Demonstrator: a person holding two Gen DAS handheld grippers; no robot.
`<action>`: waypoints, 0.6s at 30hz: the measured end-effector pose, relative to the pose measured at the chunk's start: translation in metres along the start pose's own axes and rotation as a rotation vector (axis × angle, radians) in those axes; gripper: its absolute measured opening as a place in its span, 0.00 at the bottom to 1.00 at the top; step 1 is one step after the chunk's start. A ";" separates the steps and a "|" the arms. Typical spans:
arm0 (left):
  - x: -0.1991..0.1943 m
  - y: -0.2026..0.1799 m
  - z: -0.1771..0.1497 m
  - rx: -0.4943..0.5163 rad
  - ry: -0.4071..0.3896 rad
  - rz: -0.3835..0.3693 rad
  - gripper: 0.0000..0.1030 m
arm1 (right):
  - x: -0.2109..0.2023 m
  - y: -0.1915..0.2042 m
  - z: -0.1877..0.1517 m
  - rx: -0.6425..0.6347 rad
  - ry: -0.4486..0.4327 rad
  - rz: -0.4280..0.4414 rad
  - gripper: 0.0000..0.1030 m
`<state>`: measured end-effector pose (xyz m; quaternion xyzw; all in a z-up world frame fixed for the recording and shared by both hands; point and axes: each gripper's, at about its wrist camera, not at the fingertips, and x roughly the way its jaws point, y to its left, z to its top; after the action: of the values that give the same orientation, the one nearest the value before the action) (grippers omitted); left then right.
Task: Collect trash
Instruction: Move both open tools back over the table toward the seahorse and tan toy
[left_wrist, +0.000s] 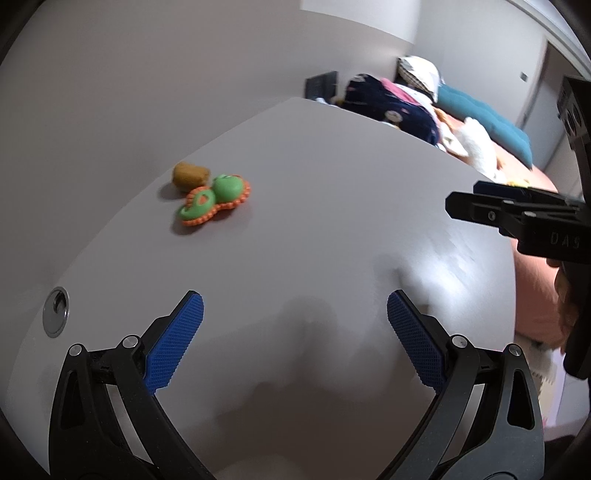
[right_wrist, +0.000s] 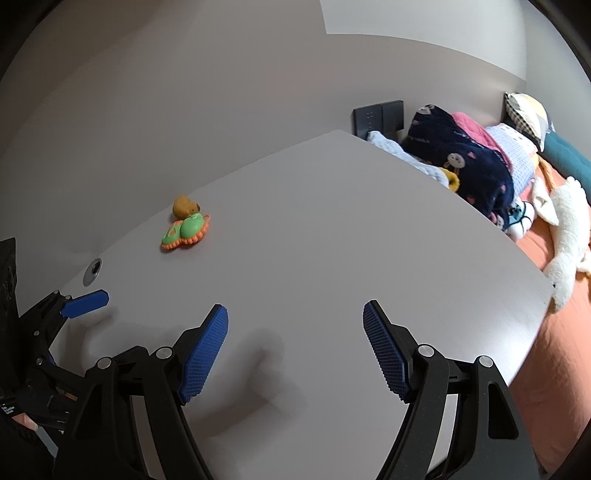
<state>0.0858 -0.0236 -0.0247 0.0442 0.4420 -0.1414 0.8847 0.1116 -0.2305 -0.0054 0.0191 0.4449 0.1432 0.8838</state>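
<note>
A brown lump (left_wrist: 190, 175) and a green and orange toy (left_wrist: 214, 199) lie touching each other on the grey table (left_wrist: 332, 221), far left. Both show in the right wrist view too, the lump (right_wrist: 184, 206) behind the toy (right_wrist: 186, 230). My left gripper (left_wrist: 295, 332) is open and empty, above the table's near part, well short of them. My right gripper (right_wrist: 295, 343) is open and empty, above the table's near middle. The right gripper also shows side-on in the left wrist view (left_wrist: 517, 218). One blue pad (right_wrist: 86, 302) of the left gripper shows in the right wrist view.
A round metal grommet (left_wrist: 56, 310) is set in the table at the left. Beyond the table's right edge lies a bed with an orange sheet (right_wrist: 554, 350), a navy blanket (right_wrist: 469, 162), pillows, a teal cushion (left_wrist: 491, 118) and a white plush toy (right_wrist: 569, 236). A dark wall panel (right_wrist: 376, 118) sits behind.
</note>
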 end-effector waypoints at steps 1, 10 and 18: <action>0.002 0.004 0.002 -0.010 0.000 0.003 0.94 | 0.004 0.000 0.003 0.002 0.001 0.002 0.74; 0.031 0.031 0.023 -0.071 -0.004 0.034 0.94 | 0.046 0.003 0.026 0.022 0.023 0.013 0.74; 0.060 0.051 0.046 -0.100 -0.004 0.035 0.94 | 0.081 0.000 0.053 0.046 0.032 0.009 0.74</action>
<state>0.1696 0.0031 -0.0467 0.0074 0.4457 -0.1036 0.8892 0.1994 -0.2034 -0.0366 0.0391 0.4623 0.1370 0.8752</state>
